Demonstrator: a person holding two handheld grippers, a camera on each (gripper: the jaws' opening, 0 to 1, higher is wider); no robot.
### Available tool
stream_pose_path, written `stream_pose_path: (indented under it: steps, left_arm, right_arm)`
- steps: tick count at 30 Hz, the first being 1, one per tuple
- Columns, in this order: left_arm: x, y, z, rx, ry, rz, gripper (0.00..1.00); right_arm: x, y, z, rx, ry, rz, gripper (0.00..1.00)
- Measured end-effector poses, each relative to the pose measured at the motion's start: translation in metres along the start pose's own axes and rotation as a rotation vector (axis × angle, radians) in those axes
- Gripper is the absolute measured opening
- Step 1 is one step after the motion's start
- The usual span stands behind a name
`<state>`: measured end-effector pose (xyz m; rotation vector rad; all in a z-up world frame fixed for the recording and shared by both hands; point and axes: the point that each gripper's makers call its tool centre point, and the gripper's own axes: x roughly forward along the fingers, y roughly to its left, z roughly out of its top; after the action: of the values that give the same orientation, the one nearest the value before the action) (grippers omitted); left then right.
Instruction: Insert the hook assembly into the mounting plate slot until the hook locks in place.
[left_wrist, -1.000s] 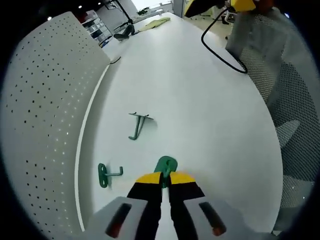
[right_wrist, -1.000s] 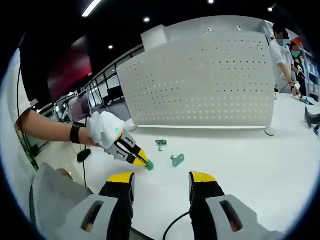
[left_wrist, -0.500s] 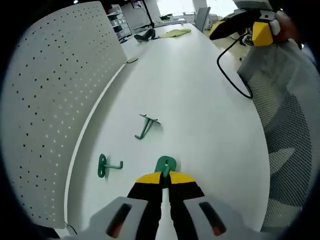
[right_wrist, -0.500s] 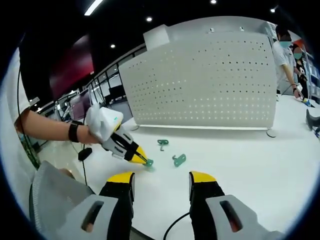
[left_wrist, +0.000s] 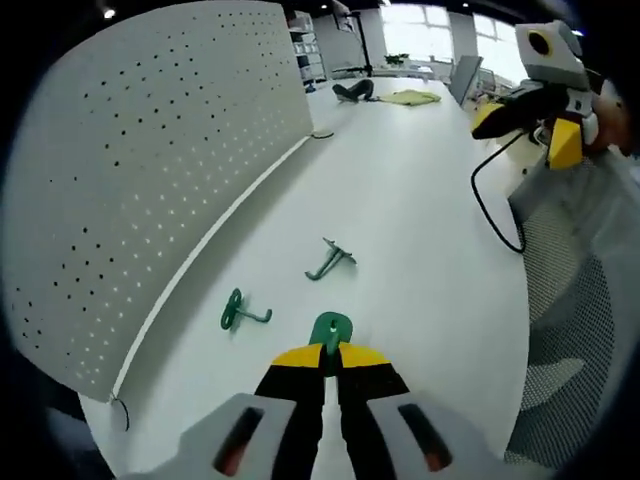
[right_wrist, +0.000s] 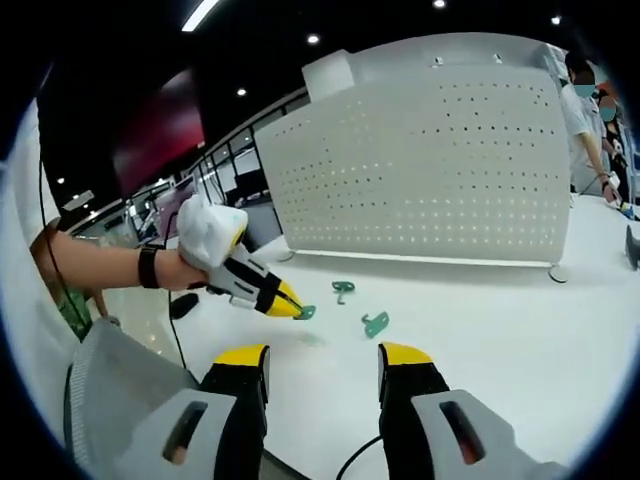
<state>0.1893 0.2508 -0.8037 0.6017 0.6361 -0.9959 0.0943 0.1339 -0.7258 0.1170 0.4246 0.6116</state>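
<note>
Your left gripper (left_wrist: 331, 352) has its jaws pressed tight on a green hook (left_wrist: 331, 329), with the rounded plate end poking out past the yellow tips. In the right gripper view, that gripper (right_wrist: 290, 304) carries the hook clear above the white table (right_wrist: 520, 340), which suggests you have picked it up to carry it to the board. Your right gripper (right_wrist: 325, 362) has its jaws spread wide with nothing between them, hanging back near the table edge, probably free to steady things later.

2 more green hooks lie on the table ahead of you: 1 (left_wrist: 243, 312) close to the foot of the white perforated panel (left_wrist: 150, 170), the other (left_wrist: 331, 258) a little farther out. The panel stands upright along the table's far side, and its rows of holes look like the mounting slots. You'll need to turn the held hook so its prongs face a hole.
</note>
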Motion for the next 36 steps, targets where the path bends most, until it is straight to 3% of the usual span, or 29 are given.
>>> stream_pose_path:
  steps: [8,10,21,36]
  left_arm:
    - [-0.014,0.01,0.015,-0.108,-0.07,0.089,0.04]
    - [-0.018,0.016,0.018,-0.186,-0.097,0.121,0.04]
    - [-0.045,0.035,0.036,-0.266,-0.214,0.235,0.04]
    - [-0.085,0.071,0.064,-0.37,-0.385,0.368,0.03]
  right_arm:
    - [-0.002,0.0,0.012,-0.04,-0.002,0.04,0.44]
    - [-0.003,0.001,0.014,-0.05,-0.005,0.048,0.44]
    - [-0.005,0.01,0.019,-0.087,-0.003,0.089,0.44]
    - [-0.019,0.016,0.02,-0.106,-0.006,0.067,0.44]
